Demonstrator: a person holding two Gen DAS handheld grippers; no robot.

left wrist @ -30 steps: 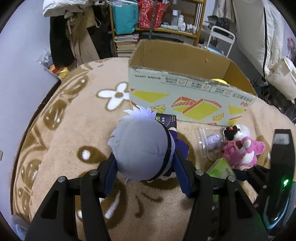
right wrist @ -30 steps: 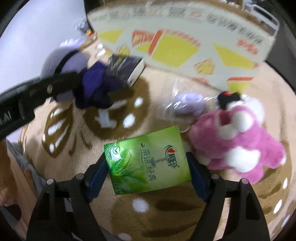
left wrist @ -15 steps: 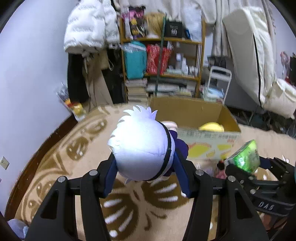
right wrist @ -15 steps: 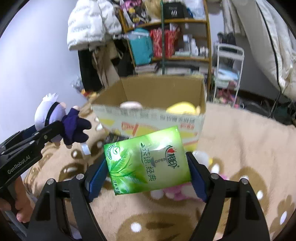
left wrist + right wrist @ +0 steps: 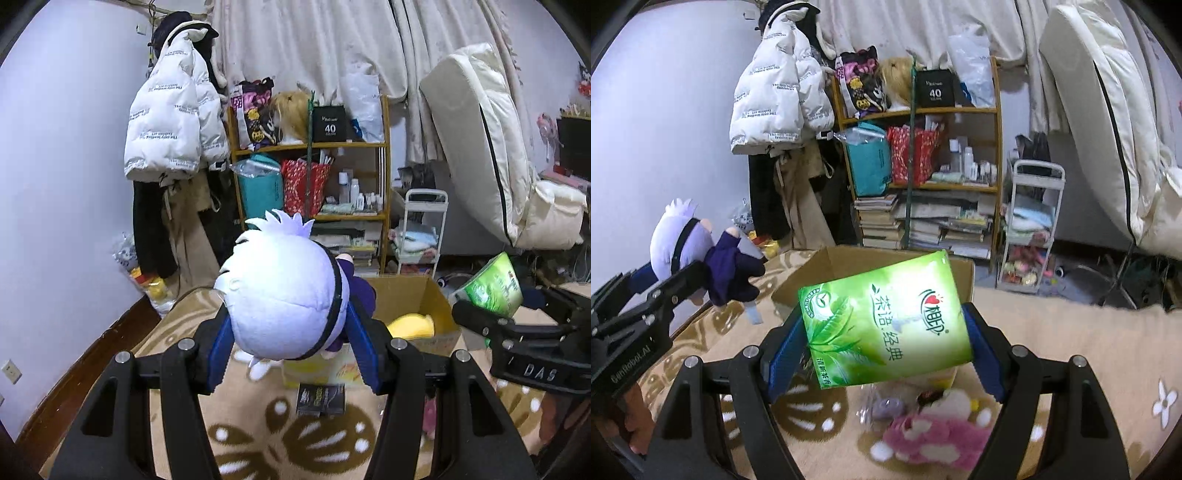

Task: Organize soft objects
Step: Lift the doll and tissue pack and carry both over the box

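A: What is shown by the left wrist camera?

B: A white-haired plush doll (image 5: 284, 302) is clamped by its head between the blue pads of the left gripper (image 5: 291, 343) and is held up off the rug (image 5: 258, 435). Beyond it, an open cardboard box (image 5: 417, 295) is seen on the rug, with a yellow plush (image 5: 412, 325) lying inside. A small dark packet (image 5: 320, 399) lies on the rug just near the box's front wall. To the right, the right gripper (image 5: 491, 295) is seen holding a green tissue pack (image 5: 493, 286) beside the box.

A: And by the right wrist camera?

B: The green tissue pack (image 5: 886, 325) is gripped at both sides by the right gripper (image 5: 886, 350) and is held in the air in front of the cardboard box (image 5: 820, 269). On the rug (image 5: 1071, 332) below, nearer the camera, a pink plush (image 5: 931, 439) is lying, with a clear bag holding something pale purple (image 5: 882, 406) just to its left. At far left, the doll (image 5: 683, 243) is seen pinched in the left gripper (image 5: 683, 273), raised above the rug and left of the box. A wooden shelf (image 5: 923, 110) stands against the far wall.
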